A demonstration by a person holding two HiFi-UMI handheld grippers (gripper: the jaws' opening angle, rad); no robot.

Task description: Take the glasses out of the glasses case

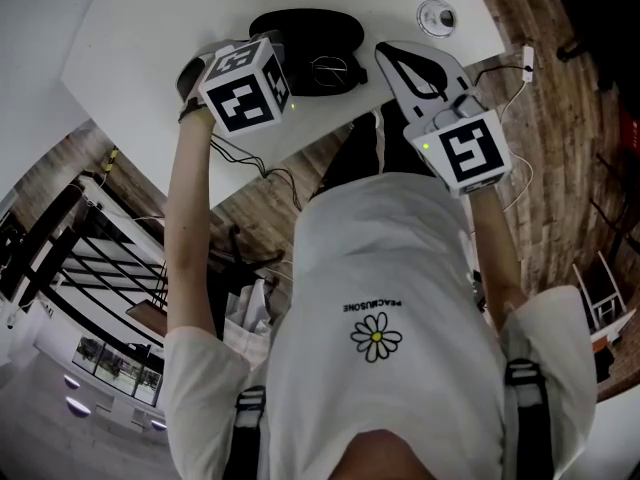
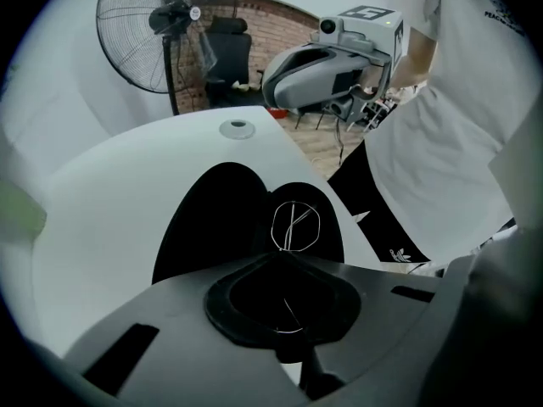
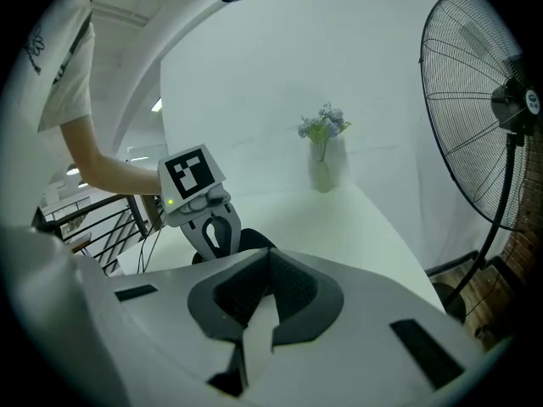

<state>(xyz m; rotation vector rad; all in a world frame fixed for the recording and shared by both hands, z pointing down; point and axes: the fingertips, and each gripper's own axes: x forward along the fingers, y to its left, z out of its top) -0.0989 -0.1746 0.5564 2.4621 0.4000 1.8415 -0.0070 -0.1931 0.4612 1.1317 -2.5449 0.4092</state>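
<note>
The black glasses case (image 1: 300,23) lies open on the white table (image 1: 150,28); in the left gripper view it spreads as two dark halves (image 2: 216,219). Thin wire-rimmed glasses (image 1: 328,67) rest in it, and one round rim (image 2: 293,225) shows just beyond my left fingertips. My left gripper (image 2: 284,265) points steeply down into the case, shut, with a thin arc of the frame caught between its pads. My right gripper (image 1: 395,53) hovers beside the case at the table's near edge, shut with nothing in it (image 3: 270,257).
A small round disc (image 1: 437,15) sits on the table beyond the right gripper. A vase of flowers (image 3: 321,142) stands at the far end. A standing fan (image 2: 165,28) and a chair (image 2: 227,53) are off the table. Cables (image 1: 250,163) hang below its edge.
</note>
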